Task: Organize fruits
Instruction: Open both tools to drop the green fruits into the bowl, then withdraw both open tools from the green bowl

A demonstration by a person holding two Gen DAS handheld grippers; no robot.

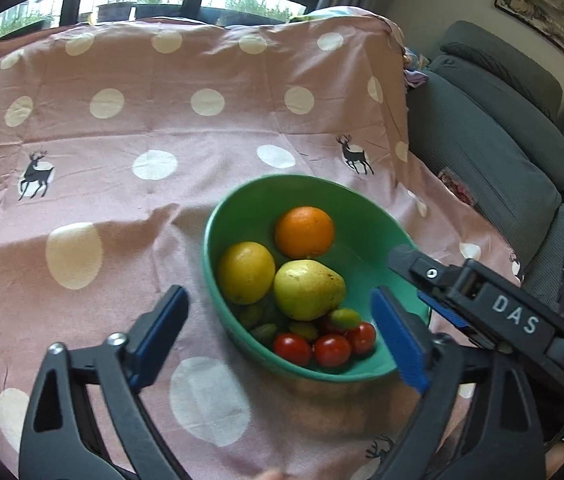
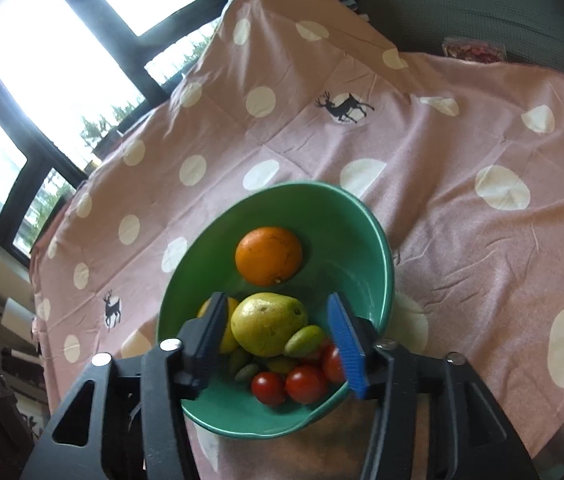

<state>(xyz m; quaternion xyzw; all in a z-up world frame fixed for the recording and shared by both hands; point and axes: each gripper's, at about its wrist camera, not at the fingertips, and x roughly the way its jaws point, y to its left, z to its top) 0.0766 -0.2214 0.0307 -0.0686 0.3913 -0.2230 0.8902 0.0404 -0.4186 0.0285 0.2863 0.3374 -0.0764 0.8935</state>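
Note:
A green bowl (image 1: pixel 242 208) (image 2: pixel 377 240) stands on the pink dotted cloth. It holds an orange (image 1: pixel 304 232) (image 2: pixel 269 255), a yellow citrus (image 1: pixel 246 272), a yellow-green pear (image 1: pixel 308 289) (image 2: pixel 268 323), several red cherry tomatoes (image 1: pixel 331 349) (image 2: pixel 305 384) and small green fruits (image 1: pixel 345 317) (image 2: pixel 303 340). My left gripper (image 1: pixel 282 336) is open wide at the bowl's near side, holding nothing. My right gripper (image 2: pixel 278 340) (image 1: pixel 421 284) hangs over the bowl, open. The pear shows between its fingers, and the pads do not press on it.
The pink cloth (image 1: pixel 122 208) with white dots and deer prints covers the table. A grey sofa (image 1: pixel 493 128) lies to the right, past the table's edge. Dark-framed windows (image 2: pixel 54 60) stand behind the table. A framed picture (image 1: pixel 553 12) hangs on the wall.

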